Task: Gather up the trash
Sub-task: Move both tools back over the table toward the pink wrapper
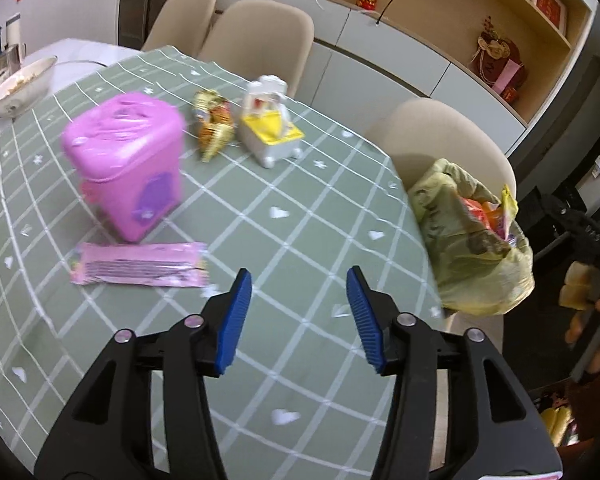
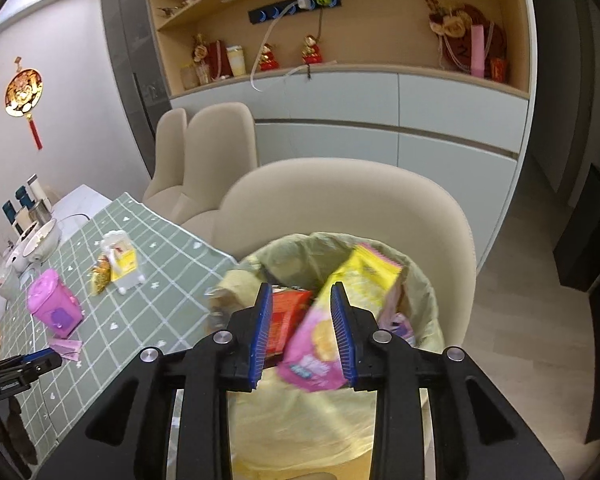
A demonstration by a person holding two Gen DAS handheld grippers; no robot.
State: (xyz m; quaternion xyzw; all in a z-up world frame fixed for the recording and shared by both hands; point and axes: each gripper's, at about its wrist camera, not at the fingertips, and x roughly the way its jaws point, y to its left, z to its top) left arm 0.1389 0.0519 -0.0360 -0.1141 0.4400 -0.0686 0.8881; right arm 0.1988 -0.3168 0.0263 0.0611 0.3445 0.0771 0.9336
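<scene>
My left gripper [image 1: 299, 280] is open and empty above the green checked tablecloth [image 1: 284, 184], right of a flat pink wrapper [image 1: 140, 269]. A gold crumpled wrapper [image 1: 214, 122] lies further back. A yellow-green trash bag [image 1: 470, 240] hangs at the table's right edge. My right gripper [image 2: 300, 304] is open above the trash bag [image 2: 420, 280]. A yellow and pink snack packet [image 2: 340, 320] sits tilted between its fingers, blurred, its upper end in the bag beside a red packet [image 2: 286, 316]. I cannot tell whether the pads touch it.
A pink toy bin [image 1: 128, 168] and a white and yellow toy [image 1: 268, 128] stand on the table. A bowl [image 1: 20, 88] sits at far left. Beige chairs [image 1: 260, 36] ring the table; one [image 2: 340, 208] stands behind the bag. Cabinets line the wall.
</scene>
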